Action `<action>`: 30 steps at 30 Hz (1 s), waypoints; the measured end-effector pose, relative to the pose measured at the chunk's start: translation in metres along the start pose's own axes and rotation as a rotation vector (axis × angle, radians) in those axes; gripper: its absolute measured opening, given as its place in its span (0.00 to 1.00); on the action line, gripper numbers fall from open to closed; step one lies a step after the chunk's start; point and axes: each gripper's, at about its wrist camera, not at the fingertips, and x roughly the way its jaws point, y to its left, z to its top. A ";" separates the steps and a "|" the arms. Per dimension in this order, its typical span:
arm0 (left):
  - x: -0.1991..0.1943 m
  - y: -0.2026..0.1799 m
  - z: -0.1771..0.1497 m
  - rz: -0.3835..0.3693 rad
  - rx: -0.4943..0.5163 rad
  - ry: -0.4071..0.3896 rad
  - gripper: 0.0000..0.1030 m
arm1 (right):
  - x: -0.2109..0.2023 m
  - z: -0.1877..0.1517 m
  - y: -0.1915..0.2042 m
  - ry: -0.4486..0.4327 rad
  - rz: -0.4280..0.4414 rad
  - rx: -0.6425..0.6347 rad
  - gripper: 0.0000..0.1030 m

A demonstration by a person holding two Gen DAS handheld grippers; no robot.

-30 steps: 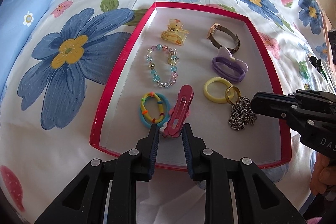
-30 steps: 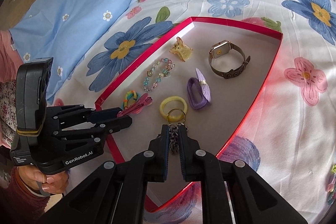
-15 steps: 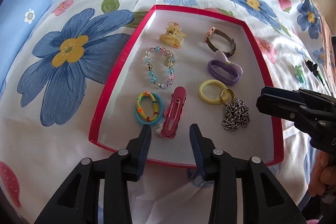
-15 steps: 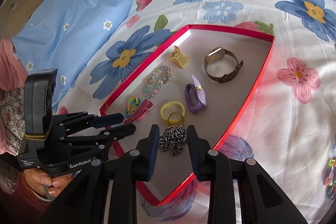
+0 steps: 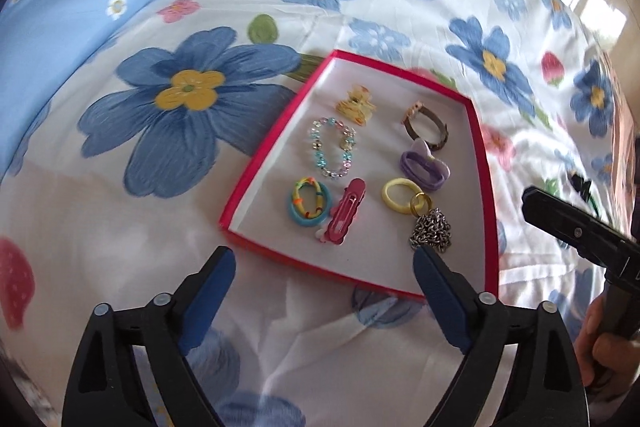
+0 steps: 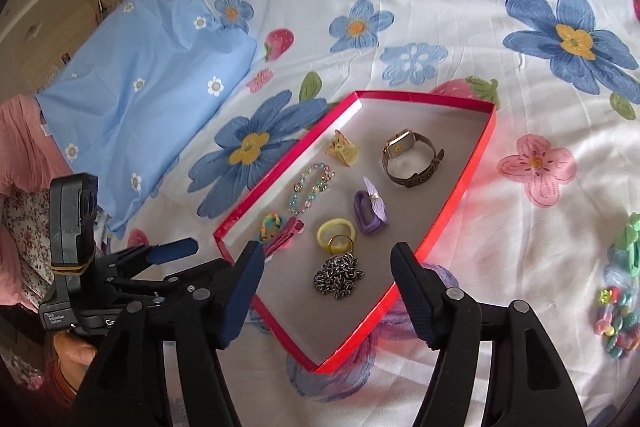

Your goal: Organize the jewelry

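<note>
Lifting both grippers clear of the red tray (image 5: 485, 187) comes first: the left gripper (image 5: 324, 279) and right gripper (image 6: 327, 273) have just been opening, nothing between their jaws. The pink clip (image 5: 344, 213) lies at the tray's six o'clock edge, the chain (image 6: 339, 275) just beside it; next, I judge, fetch the loose trinkets (image 6: 616, 323) at three o'clock.

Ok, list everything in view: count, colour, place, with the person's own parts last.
tray: 1, red rim, pale floor, on the bedspread
watch: 1, brown strap, far right of tray
claw clip: 1, yellow, far left of tray
bead bracelet: 1, pastel, left side, mid tray
purple clip: 1, purple, mid tray
yellow ring: 1, yellow, touching the gold ring
gold ring: 1, gold, on the chain
chain: 1, silver, near right of tray
hair ties: 2, blue and multicolour, near left
pink clip: 1, pink, beside the ties
trinkets: several, mixed colours, on bedspread right of tray
bedspread: 1, white, floral
pillow: 1, light blue, far left
left gripper: 1, black, open, empty
right gripper: 1, black, open, empty
</note>
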 end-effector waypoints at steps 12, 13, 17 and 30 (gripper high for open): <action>-0.038 0.008 -0.036 0.031 -0.130 -0.052 0.89 | -0.034 -0.025 -0.002 -0.105 0.029 0.042 0.72; -0.040 0.007 -0.039 0.034 -0.131 -0.054 0.89 | -0.035 -0.028 -0.002 -0.109 0.025 0.040 0.73; -0.043 0.004 -0.052 0.047 -0.124 -0.040 0.90 | -0.037 -0.040 0.002 -0.096 0.031 0.033 0.74; -0.063 -0.001 -0.075 0.113 -0.051 -0.073 0.93 | -0.048 -0.072 0.014 -0.082 -0.001 -0.025 0.74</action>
